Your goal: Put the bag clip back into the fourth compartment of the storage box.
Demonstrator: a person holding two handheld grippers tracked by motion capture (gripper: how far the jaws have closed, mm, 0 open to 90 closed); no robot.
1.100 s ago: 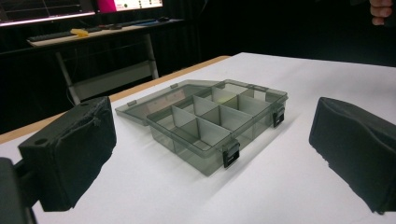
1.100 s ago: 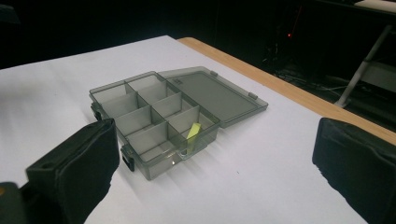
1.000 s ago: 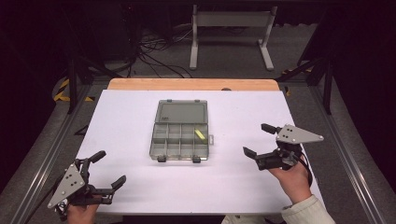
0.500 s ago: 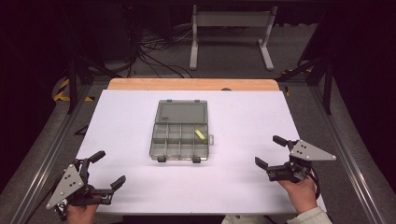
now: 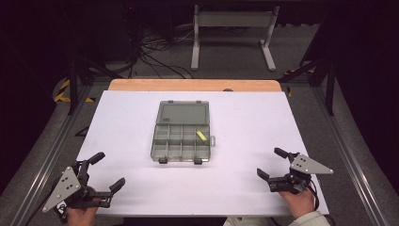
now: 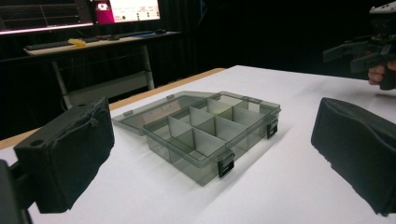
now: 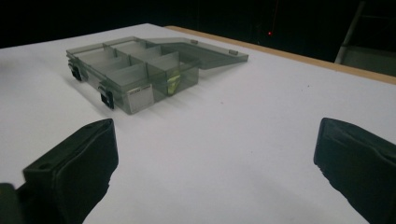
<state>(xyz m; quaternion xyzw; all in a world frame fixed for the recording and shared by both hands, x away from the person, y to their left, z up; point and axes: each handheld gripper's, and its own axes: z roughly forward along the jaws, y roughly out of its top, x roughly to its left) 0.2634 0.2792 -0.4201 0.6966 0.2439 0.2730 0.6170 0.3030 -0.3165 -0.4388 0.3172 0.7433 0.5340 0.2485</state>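
Overhead light falls bright and even on the white surface at mid-frame, while the frame edges sink into near black. Soft, short shadows lie under the clear box. In both gripper views the near jaws blur, and monitors glare at upper left of the left gripper view

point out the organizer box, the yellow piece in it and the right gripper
organizer box (image 5: 181, 149) high view, a front divider
yellow piece (image 5: 201, 135) high view, its middle
right gripper (image 5: 272, 163) high view, midway between fingertips

No legible text: pale label on the organiser box too blurred to read.
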